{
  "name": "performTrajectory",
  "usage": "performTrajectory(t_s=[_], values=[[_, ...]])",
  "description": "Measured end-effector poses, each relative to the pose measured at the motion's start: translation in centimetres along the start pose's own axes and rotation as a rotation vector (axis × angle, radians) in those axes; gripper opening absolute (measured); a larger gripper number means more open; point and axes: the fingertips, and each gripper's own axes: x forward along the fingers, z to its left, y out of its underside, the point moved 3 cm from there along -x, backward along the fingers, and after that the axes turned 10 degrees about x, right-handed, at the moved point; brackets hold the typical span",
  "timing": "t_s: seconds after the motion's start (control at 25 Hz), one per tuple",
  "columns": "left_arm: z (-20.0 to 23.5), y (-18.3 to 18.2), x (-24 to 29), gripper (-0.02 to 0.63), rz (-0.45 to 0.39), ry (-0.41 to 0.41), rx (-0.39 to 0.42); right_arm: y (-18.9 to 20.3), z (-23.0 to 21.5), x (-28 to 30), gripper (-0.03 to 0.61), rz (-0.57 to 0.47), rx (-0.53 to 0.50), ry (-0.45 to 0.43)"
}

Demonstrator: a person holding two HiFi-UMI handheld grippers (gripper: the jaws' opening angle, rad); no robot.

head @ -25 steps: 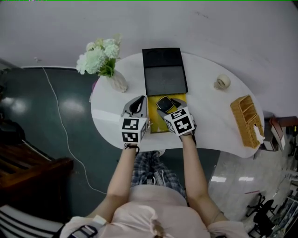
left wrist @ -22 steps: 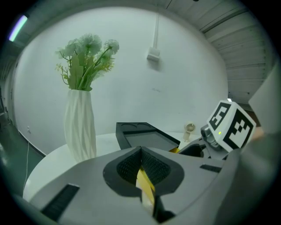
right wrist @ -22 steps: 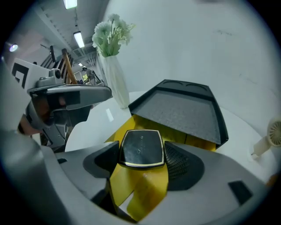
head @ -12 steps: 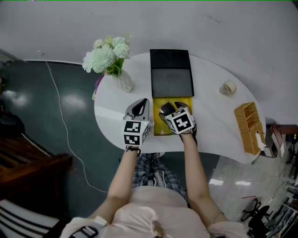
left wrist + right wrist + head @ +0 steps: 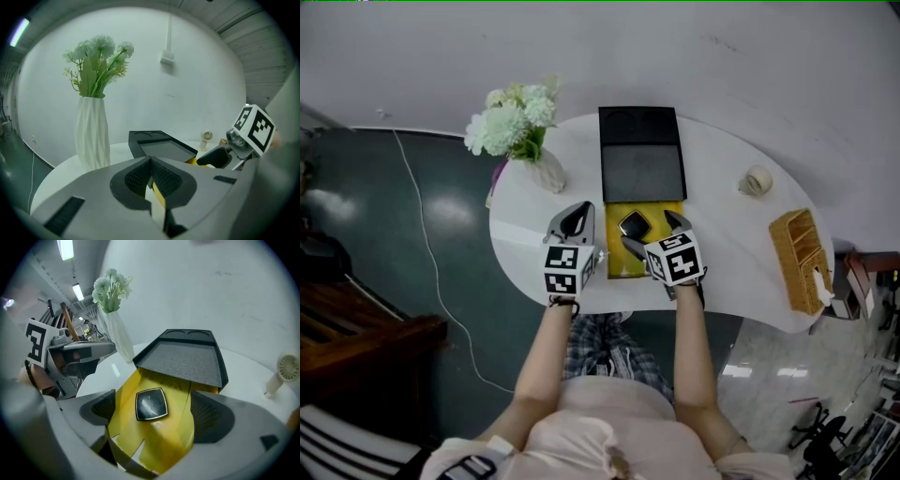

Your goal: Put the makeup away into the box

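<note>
— White curved table (image 5: 722,239) under a pale wall. Holds the box (image 5: 662,214), yellow inside, with the black lid (image 5: 641,155) tipped back behind it. Differs from a second ago?

— Does. Had the compact (image 5: 632,224) clamped in the right gripper (image 5: 654,234) then, raised over the yellow lining. Now leaves it lying flat inside the box, toward the lid end, black face up with a gold rim.

— And the right pads (image 5: 209,409)?

— Spread wide, released, with the compact lying just ahead between them. Touching neither it nor each other. Drawn back a little toward the near edge of the box compared with before.

— As for the left gripper (image 5: 572,220)?

— Pressed together tip to tip, gripping nothing. Shows only a sliver of the box's yellow edge through the gap lower down. Hangs just beside the box's left wall, much as earlier. Faces the lid and the white vase of flowers (image 5: 540,169).
</note>
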Motion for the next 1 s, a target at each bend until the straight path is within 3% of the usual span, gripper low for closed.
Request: performTrajectory(t_s=[0.28, 0.48, 0.76, 1.0], values=[[-0.2, -1.3, -0.2, 0.026, -0.017, 0.006, 0.024, -1.8, -2.2, -3.8, 0.480, -0.188, 0.099, 0.030], [-0.3, -3.4, -0.7, 0.026, -0.046, 0.013, 0.063, -2.9, -4.9, -9.5, 0.256, -0.408, 0.157, 0.096], [-0.9, -8.1, -2.4, 0.026, -0.133, 0.024, 0.133, -3.9, -7.9, -18.5, 0.125, -0.688, 0.151, 0.244], [-1.5, -11.9, -4.1, 0.026, -0.213, 0.034, 0.174, -4.7, -9.4, -25.4, 0.030, -0.858, 0.147, 0.378]])
